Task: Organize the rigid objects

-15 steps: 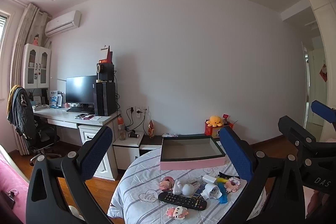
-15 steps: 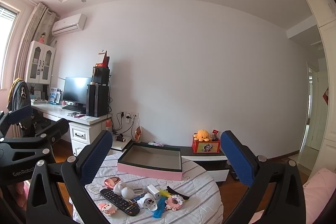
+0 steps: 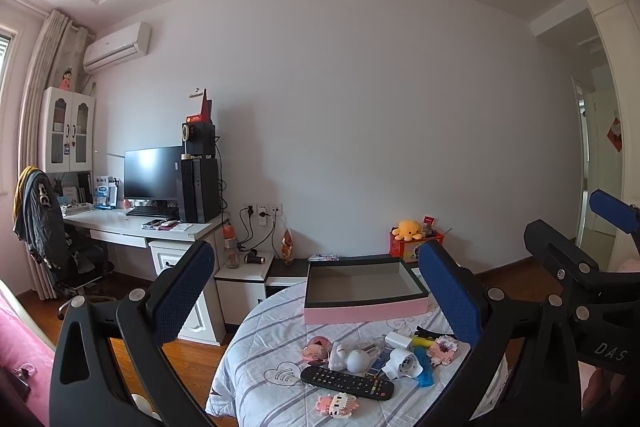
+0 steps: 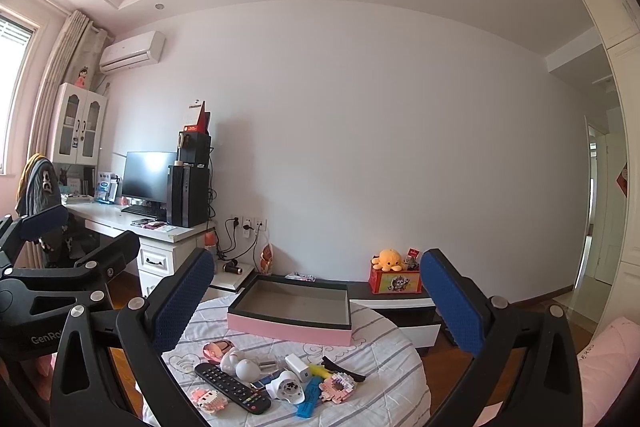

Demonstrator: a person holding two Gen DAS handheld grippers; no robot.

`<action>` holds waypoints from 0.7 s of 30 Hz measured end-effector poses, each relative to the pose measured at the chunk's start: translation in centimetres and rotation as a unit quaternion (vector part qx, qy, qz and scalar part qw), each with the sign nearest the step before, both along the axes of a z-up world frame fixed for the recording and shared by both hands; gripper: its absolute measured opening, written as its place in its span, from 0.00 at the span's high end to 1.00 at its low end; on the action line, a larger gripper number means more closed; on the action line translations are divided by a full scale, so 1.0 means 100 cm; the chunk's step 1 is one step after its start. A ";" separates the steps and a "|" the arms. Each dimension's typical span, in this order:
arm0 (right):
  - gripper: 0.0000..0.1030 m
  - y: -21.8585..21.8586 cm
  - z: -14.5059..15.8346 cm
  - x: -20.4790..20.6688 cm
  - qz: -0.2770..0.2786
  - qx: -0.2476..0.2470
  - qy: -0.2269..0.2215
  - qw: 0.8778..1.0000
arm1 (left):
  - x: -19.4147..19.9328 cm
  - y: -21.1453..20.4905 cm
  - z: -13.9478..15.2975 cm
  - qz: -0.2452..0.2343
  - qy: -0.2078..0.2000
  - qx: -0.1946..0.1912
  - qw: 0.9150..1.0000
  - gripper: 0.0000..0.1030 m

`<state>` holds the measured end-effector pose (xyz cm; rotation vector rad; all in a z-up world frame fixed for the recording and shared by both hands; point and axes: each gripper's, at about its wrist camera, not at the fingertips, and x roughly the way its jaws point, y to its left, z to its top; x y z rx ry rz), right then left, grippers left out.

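2 blue pads of the left gripper (image 3: 316,291) stand spread wide, empty, before the pink box (image 3: 362,293); a black remote (image 3: 347,382) lies nearer (among small clutter). Right wrist view: the right gripper (image 4: 316,297) gapes empty too, box behind remote.

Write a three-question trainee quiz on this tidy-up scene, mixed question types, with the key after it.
1. True or false: the pink box on the striped cloth already holds some of the small items.
2. Multiple choice: the black remote control lies (A) inside the box, (B) on the cloth in front of the box, (C) on the desk.
3. Fill in: both the left tool and the right tool have their jaws ____, with nothing held.

Key: 1 false, the box looks empty; 2 B; 3 open.
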<state>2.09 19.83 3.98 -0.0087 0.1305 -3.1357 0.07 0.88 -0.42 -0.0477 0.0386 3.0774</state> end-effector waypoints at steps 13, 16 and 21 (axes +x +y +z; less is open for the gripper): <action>0.00 0.002 0.003 0.001 0.000 -0.009 -0.007 1.000 | -0.005 0.003 -0.003 0.002 -0.006 -0.002 1.000 0.00; 0.00 0.003 0.003 0.000 0.000 -0.010 -0.004 1.000 | -0.006 0.003 -0.004 0.001 -0.005 0.000 1.000 0.00; 0.00 0.006 0.000 -0.008 -0.003 -0.012 -0.012 1.000 | -0.014 0.007 -0.008 0.007 -0.004 -0.003 1.000 0.00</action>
